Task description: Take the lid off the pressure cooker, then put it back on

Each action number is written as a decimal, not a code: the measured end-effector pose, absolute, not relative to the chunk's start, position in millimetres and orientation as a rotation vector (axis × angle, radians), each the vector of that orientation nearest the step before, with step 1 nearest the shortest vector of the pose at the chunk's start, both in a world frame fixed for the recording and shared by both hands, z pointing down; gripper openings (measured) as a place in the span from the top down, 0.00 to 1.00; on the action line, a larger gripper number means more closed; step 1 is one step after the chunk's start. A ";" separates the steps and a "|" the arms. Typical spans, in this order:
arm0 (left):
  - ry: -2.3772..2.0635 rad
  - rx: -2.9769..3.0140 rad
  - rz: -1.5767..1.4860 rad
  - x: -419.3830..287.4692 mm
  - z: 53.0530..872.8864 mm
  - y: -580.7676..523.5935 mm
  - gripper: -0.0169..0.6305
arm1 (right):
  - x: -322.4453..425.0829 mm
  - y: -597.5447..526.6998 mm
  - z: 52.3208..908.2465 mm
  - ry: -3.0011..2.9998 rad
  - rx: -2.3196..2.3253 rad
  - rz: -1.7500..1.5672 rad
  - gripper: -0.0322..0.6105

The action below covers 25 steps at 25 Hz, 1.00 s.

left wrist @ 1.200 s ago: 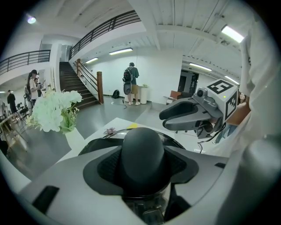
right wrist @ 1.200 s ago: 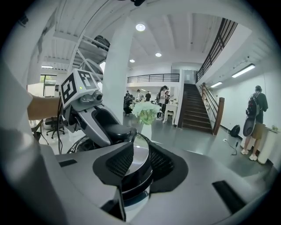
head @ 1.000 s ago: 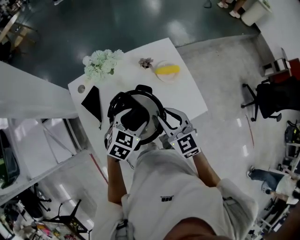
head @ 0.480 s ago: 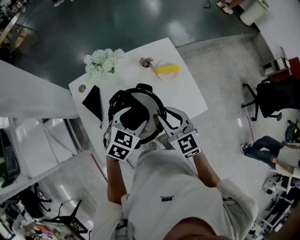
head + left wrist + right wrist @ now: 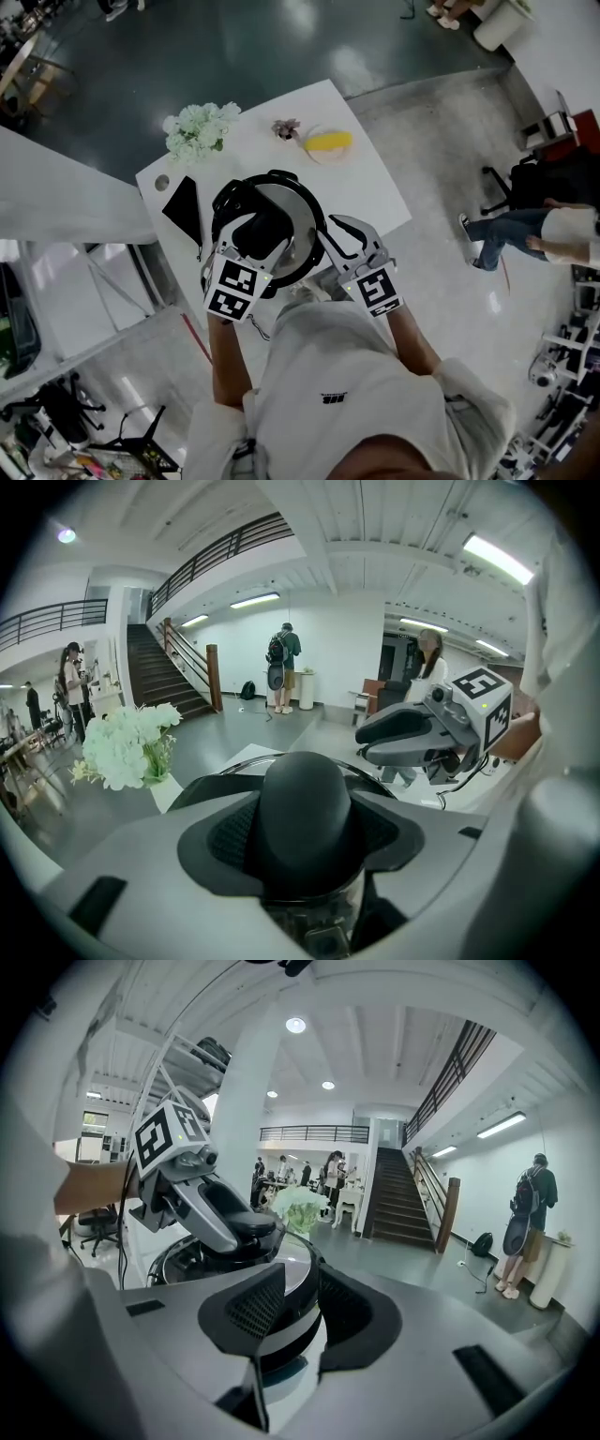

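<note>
Head view up on my screen, and my colleague asks over the link: "Where's the cooker?"

"Middle of the frame, on the white table (image 5: 380, 192). The pressure cooker (image 5: 281, 176) sits near the table's lower edge, right in front of the person, its lid (image 5: 298, 211) facing up at the camera. The flowers (image 5: 197, 129) and a yellow thing (image 5: 328, 142) are well apart from it, toward the table's upper edge."

"And your left gripper?"

"The left gripper (image 5: 305, 841) is clamped on the lid's black knob (image 5: 305, 799). In the left gripper view a pad hugs each side of the dome. I take the knob because it's the lid's centre, so the lid should hang level when lifted. Whether it has cleared the pot I can't tell."

"The right one?"

"The right gripper (image 5: 292, 1314) sits at the cooker's lower right in the head view. Its jaws are parted, and the cooker's steel and black side shows in the gap. I see nothing pinched there. My guess is it waits close by to steady the pot, since a lid that sticks could drag the whole cooker along."
</note>
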<state>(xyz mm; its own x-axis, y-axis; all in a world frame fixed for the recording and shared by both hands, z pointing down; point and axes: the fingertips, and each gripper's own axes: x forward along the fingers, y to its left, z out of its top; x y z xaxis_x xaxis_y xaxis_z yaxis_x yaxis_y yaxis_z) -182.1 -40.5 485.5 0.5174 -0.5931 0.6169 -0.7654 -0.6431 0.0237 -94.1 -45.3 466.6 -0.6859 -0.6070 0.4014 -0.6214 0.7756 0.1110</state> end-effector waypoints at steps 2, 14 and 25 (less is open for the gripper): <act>-1.146 2.476 0.839 -182.1 481.4 -41.0 0.53 | -92.0 -45.1 464.2 -2.551 0.940 0.042 0.78; -1.130 2.549 0.834 -162.6 459.1 -48.4 0.53 | -69.0 -49.4 448.8 -2.559 1.024 -0.006 0.78; -1.157 2.576 0.841 -115.4 440.0 -77.6 0.53 | -13.6 -73.1 436.9 -2.565 1.074 0.005 0.77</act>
<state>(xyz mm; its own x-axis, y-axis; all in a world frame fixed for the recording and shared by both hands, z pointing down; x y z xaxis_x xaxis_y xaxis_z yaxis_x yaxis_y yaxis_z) -115.4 -77.6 440.0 0.5329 -0.6248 0.5706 -0.7356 -0.6754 -0.0525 -13.6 -73.1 436.9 -0.6468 -0.6889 0.3272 -0.6902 0.7112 0.1330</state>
